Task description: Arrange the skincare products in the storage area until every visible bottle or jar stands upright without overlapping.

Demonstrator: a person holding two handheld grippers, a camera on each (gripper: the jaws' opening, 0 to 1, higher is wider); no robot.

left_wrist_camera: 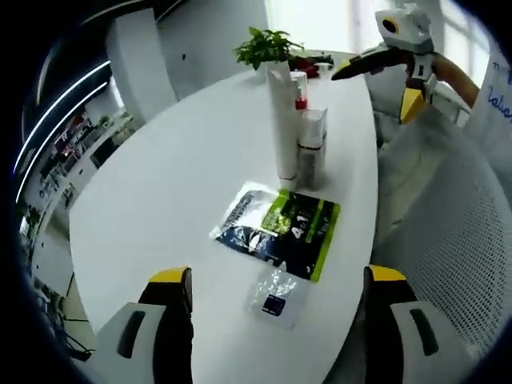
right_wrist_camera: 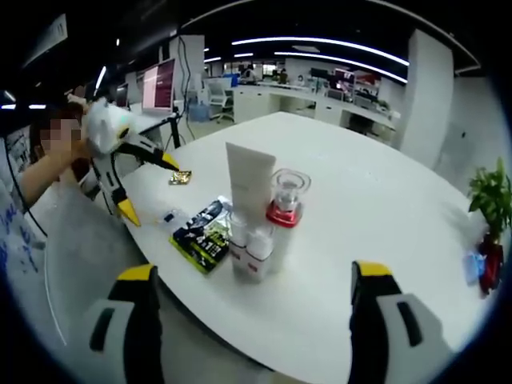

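Both grippers, left (left_wrist_camera: 272,292) and right (right_wrist_camera: 252,288), are open (empty); approach the upright white tube (right_wrist_camera: 246,186) slowly, avoiding neighbouring bottles.

white table (left_wrist_camera: 176,176) | tube (left_wrist_camera: 282,120), bottles (left_wrist_camera: 311,144) upright | sachets (left_wrist_camera: 280,228) flat

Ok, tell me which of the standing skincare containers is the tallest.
The white tube, standing on its cap. It rises above the clear bottle with the red collar beside it and the two short white bottles in front, which reach only partway up it.
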